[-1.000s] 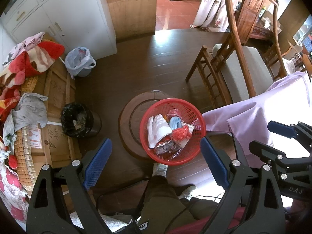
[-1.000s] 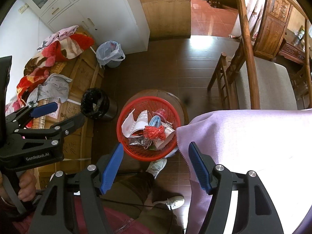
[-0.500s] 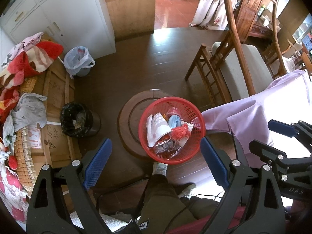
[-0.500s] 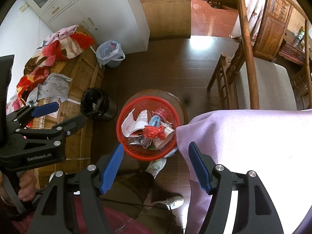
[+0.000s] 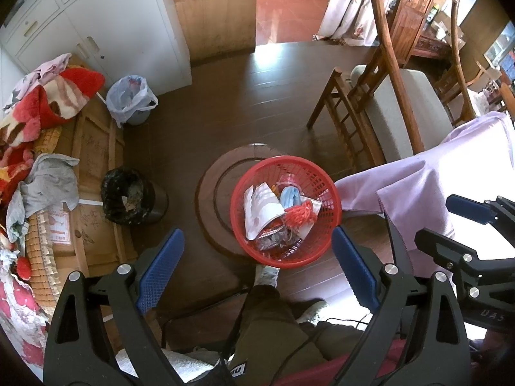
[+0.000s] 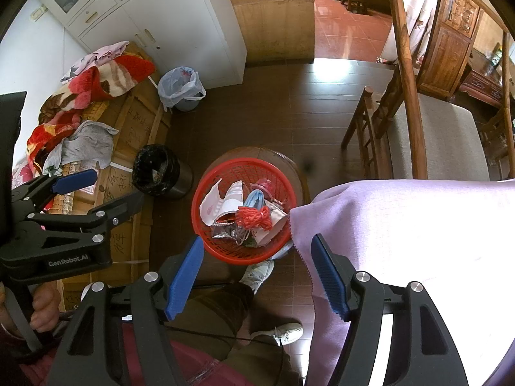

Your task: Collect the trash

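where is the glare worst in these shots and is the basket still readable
Left wrist view: the purple cloth blows out white at the right edge; the red basket stays sharp. Right wrist view: the cloth is washed out, floor glare by the doorway, basket clear.

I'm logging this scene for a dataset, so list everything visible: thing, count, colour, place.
basket: 1, red, on a round wooden stool, centre
trash in basket: several pieces, white, blue, red, silver
black bin: 1, black liner, left of the basket
bagged bin: 1, pale plastic bag, by the white cabinet
white cabinet: 1, far left
wooden crates: tan, left, under blankets and clothes
blankets and clothes: pile, red, pink, grey
purple cloth: 1, lilac, right
wooden chair: 1, brown, grey seat, behind the cloth
left tool: black, blue pads, open, empty
right tool: black, blue pads, open, empty
person's legs: olive trousers, white shoes
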A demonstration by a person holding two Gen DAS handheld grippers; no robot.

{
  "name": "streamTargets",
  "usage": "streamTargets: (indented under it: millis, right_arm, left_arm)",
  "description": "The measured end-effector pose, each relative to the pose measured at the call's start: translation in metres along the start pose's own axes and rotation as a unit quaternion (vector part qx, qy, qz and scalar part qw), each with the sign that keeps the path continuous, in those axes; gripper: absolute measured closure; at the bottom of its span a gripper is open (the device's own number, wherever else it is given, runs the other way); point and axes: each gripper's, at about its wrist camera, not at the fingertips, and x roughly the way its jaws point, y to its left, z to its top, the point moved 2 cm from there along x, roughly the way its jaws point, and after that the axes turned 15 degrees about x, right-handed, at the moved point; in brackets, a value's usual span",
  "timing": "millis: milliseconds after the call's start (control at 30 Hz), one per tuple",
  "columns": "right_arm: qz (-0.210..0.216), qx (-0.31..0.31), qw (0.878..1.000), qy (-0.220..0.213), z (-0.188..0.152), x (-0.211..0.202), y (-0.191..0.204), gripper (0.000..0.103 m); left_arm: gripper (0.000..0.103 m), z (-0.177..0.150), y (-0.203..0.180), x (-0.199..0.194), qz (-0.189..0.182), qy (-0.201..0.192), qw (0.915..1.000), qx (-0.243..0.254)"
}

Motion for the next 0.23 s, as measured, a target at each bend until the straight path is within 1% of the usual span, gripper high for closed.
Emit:
streamTargets:
  millis: [233]
  right_arm:
    - [0.000, 0.000, 1.000, 0.000, -0.0001, -0.0002, 0.0005, 0.035]
  left_arm:
    - [0.013, 0.0000, 0.0027, 0.0009, 0.002, 0.003, 1.0000, -0.001]
